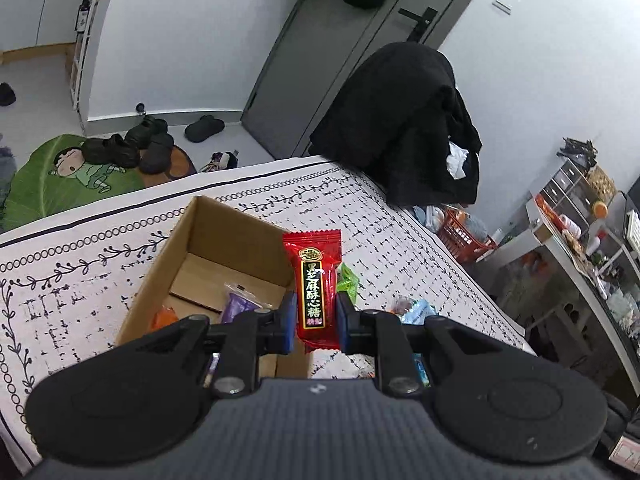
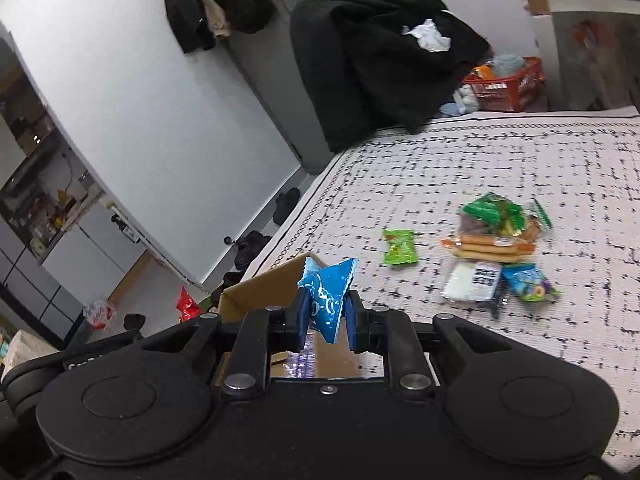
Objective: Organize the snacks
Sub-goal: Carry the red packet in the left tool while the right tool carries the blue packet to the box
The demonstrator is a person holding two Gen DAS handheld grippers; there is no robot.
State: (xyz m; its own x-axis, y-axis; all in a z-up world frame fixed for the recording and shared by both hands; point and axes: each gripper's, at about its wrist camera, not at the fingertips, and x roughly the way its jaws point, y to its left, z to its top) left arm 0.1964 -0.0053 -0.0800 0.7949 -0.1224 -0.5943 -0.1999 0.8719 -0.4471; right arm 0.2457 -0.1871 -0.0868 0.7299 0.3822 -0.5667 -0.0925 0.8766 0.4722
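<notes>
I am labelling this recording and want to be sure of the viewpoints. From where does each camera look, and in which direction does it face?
Left wrist: sits on the left tool, looking along its fingers at the red candy packet it grips, over the cardboard box.
Right wrist: sits on the right tool, facing the blue packet it grips and loose snacks beyond.
Shared: the box, patterned cloth, black clothing pile.

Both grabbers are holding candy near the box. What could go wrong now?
The left gripper pinches the red candy only by its lower half, near the cardboard box wall, so it might land outside if dropped now. The right gripper holds the blue packet by a crumpled bit, so it may slip. Both crowd the box and could bump.
</notes>
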